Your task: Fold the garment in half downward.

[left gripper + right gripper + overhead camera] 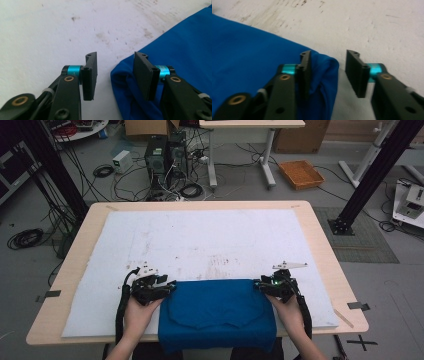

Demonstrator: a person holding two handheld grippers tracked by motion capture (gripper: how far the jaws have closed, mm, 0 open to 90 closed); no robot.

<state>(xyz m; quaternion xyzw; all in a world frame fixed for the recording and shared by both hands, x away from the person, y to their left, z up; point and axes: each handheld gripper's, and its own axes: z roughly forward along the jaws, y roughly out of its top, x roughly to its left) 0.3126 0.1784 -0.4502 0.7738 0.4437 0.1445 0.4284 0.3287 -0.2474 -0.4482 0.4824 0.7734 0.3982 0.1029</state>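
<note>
**Blue cloth at the near edge, both corners let go**

So, one desk (320, 227) is seen here, and one white mat (200, 240) is laid over most of its top. The mat is stained with brownish smudges around the middle.

One blue cloth (217, 312) is spread on the near part of the mat, right at the person's side. Its long axis is run left to right across the desk, its far edge is kept straight and parallel to the desk edge, and its near part is draped over the front edge. A pocket-like seam outline can be made out on its upper face.

Two hand-held grippers are counted, one at each far corner of the cloth. The left hand-held gripper (115, 75) is held at a medium-wide gap; the bunched left corner is seen sitting in that gap against the one jaw, not pinched. The right hand-held gripper (328, 75) is parted about the same way, with the rumpled right corner bulging beside its one jaw and nothing clamped.

One orange tray (301, 174) is seen on the floor beyond the desk; what's in it can't be told.
</note>
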